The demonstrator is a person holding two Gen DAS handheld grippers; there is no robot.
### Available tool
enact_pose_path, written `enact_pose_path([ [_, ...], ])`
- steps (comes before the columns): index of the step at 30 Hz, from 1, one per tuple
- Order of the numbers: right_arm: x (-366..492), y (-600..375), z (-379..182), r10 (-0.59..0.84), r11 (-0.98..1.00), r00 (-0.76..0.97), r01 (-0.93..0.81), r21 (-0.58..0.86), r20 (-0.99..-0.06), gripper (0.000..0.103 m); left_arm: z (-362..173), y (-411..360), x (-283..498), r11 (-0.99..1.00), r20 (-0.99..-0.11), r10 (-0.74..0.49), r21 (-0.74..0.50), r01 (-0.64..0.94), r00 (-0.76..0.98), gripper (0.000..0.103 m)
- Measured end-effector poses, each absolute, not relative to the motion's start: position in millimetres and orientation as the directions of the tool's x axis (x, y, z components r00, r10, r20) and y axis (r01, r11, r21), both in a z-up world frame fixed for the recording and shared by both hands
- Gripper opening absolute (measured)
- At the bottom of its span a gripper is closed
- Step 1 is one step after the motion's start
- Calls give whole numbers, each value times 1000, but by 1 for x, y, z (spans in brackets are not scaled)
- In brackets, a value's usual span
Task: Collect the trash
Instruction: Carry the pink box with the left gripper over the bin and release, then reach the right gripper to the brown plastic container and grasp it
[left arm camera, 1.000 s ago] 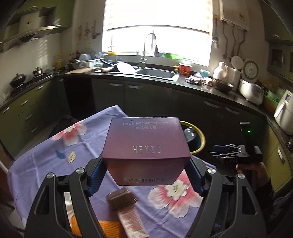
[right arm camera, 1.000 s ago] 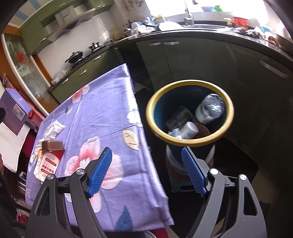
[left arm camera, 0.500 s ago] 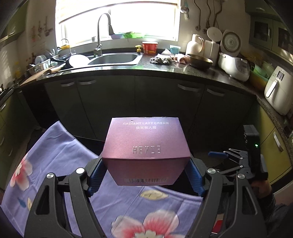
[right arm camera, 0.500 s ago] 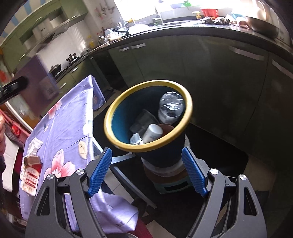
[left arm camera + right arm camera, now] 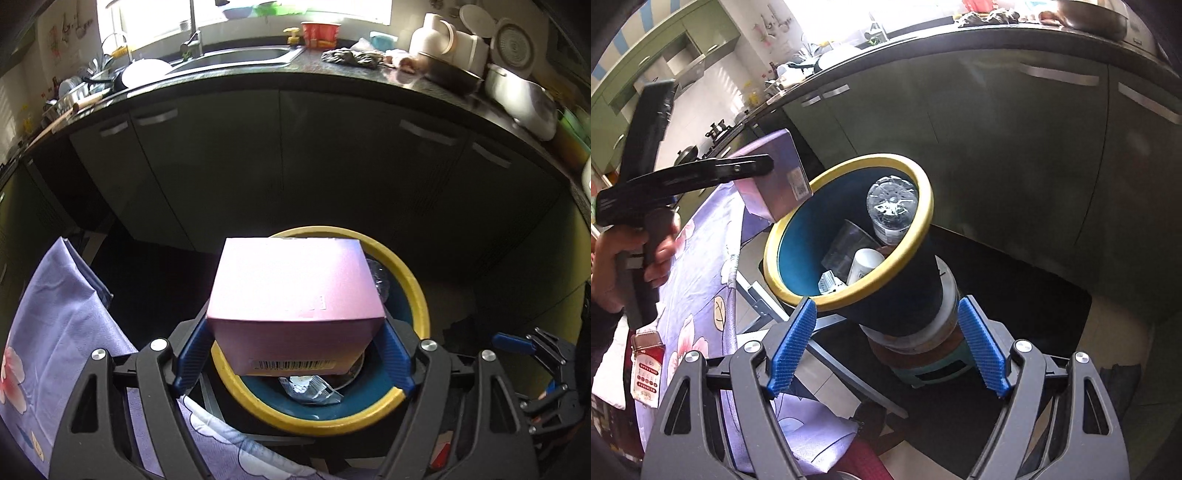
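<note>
Left wrist view: left gripper (image 5: 295, 354) clamps one pink cardboard box (image 5: 295, 295), barcode face down. A second ago it hung over the floral tablecloth (image 5: 66, 332); now it sits above the round yellow-rimmed bin (image 5: 413, 295). Right gripper (image 5: 886, 347) spread wide, empty, near the bin's base. Inside the bin: one clear plastic bottle (image 5: 892, 206), one clear cup (image 5: 849, 247), one white container (image 5: 864, 264). One red packet (image 5: 646, 373) lies on the table.

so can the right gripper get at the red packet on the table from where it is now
Probably not directly. The right gripper is open and empty, but it faces the trash bin, while the red packet lies far off to its left on the purple tablecloth. It would need to swing left first.
</note>
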State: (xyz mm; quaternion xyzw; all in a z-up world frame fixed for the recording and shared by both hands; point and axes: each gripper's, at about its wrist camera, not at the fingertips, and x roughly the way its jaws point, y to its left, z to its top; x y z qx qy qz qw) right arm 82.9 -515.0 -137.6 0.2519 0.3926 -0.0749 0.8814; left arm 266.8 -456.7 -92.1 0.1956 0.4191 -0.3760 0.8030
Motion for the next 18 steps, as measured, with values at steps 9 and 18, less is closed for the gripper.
enact_pose_path([
  [9, 87, -495, -125, 70, 880, 691, 296, 370, -719, 78, -19, -405, 230, 637, -708, -557, -29, 770, 434, 93],
  [18, 89, -449, -99, 84, 922, 709, 210, 324, -700, 82, 37, -287, 169, 706, -586, -599, -67, 705, 545, 96],
])
